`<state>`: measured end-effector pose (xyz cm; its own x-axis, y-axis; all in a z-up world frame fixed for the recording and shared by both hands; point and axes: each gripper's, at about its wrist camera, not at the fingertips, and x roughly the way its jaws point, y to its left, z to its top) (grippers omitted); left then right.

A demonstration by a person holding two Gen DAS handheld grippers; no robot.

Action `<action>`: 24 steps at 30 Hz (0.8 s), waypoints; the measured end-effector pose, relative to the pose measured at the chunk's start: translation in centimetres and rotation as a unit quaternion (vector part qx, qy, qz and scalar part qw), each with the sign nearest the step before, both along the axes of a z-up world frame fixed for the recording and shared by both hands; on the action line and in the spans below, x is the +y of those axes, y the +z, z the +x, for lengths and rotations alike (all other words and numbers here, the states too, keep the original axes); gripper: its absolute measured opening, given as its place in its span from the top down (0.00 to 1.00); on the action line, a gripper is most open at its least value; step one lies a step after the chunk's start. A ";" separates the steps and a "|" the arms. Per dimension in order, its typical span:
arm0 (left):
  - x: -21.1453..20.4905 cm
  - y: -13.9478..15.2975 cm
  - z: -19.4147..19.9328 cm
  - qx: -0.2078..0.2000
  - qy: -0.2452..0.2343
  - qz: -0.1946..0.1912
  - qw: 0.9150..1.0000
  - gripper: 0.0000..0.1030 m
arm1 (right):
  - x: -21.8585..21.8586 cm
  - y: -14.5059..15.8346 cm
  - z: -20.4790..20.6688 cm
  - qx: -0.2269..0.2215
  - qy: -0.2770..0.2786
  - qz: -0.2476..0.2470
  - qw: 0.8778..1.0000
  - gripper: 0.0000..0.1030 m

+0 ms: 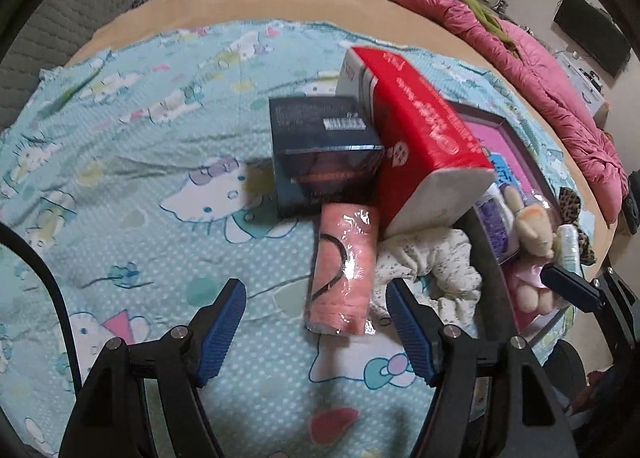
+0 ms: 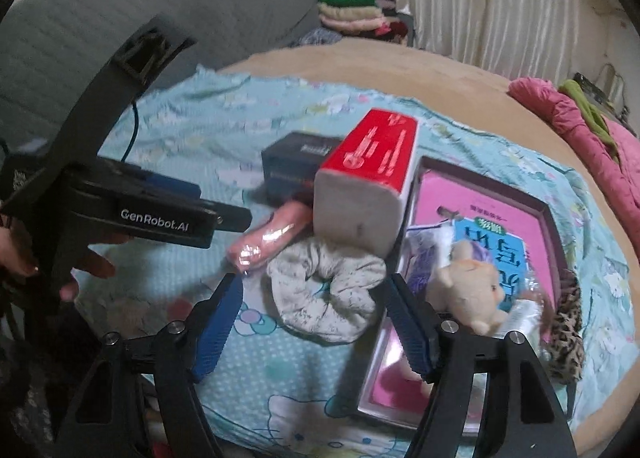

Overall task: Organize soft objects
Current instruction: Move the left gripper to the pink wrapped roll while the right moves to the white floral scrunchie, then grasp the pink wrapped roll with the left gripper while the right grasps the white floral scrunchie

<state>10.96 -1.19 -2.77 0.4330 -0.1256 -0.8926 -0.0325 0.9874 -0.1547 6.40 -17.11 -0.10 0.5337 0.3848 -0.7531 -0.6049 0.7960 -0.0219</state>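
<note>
bed sheet (image 1: 120,186) | tray (image 2: 548,214): plush toy (image 2: 468,286), booklet (image 2: 492,246)

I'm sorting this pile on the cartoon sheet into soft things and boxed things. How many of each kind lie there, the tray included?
Soft: 4: pink wrapped roll, white scrunchie, plush toy, leopard scrunchie
Boxes and packs: 2: dark box, red tissue pack
Trays: 1: pink tray
Total: 7; the tray's smaller items are too blurred to count.

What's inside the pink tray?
The pink tray holds a blue booklet, a plush toy and a purple-labelled packet. Anything beneath them is covered.
</note>
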 end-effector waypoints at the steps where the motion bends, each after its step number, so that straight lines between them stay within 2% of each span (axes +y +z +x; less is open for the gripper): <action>1: -0.1 -0.4 0.2 0.003 -0.002 -0.001 1.000 0.30 | 0.4 -0.5 0.2 0.003 0.003 -0.010 1.000 0.28; 9: -0.5 -3.4 2.7 0.031 -0.009 -0.019 0.999 0.30 | 2.4 -3.4 1.3 0.004 0.018 -0.074 0.997 0.27; 16: -0.4 -4.3 4.1 0.026 -0.018 -0.038 0.999 0.31 | 3.9 -5.8 2.2 -0.014 0.026 -0.133 0.991 0.27; 18: -0.3 -4.4 4.3 0.023 -0.020 -0.041 0.999 0.35 | 4.2 -6.4 2.6 -0.016 0.027 -0.144 0.989 0.27; 22: 0.2 -4.6 4.6 0.020 -0.020 -0.040 0.999 0.56 | 4.5 -7.4 3.5 -0.018 0.024 -0.155 0.987 0.27; 24: 0.9 -4.6 4.6 0.018 -0.017 -0.055 0.998 0.59 | 4.5 -7.9 3.8 -0.020 0.021 -0.160 0.987 0.30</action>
